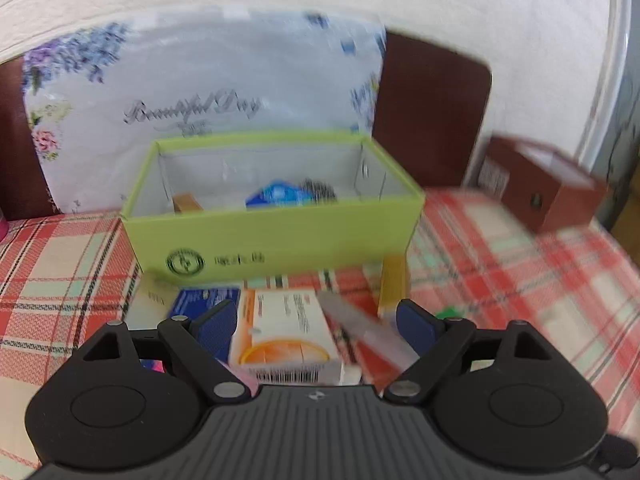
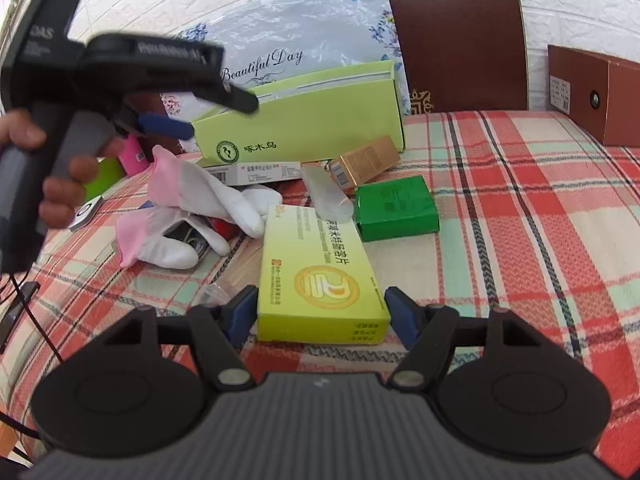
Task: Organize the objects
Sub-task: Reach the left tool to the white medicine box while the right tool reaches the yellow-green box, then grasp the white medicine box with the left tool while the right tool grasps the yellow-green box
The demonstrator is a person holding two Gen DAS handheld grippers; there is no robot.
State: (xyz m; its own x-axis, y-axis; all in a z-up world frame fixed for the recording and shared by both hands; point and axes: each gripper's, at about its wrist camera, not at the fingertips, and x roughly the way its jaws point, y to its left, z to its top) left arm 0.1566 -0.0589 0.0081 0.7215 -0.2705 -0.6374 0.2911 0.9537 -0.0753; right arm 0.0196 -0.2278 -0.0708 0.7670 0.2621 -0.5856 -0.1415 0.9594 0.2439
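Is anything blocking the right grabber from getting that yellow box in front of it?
No, nothing visible is. The right gripper is open, with a finger on each side of the near end of the yellow medicine box. A clear plastic case rests at the box's far end, away from the fingers.

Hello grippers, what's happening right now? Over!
Both grippers open. Right gripper straddles yellow box. Left gripper over orange box. Green bin ahead, unobstructed.

2 grippers (image 2: 322,312) (image 1: 316,324), 2 gloves (image 2: 208,196) (image 2: 160,244), 1 grn box (image 2: 394,208)
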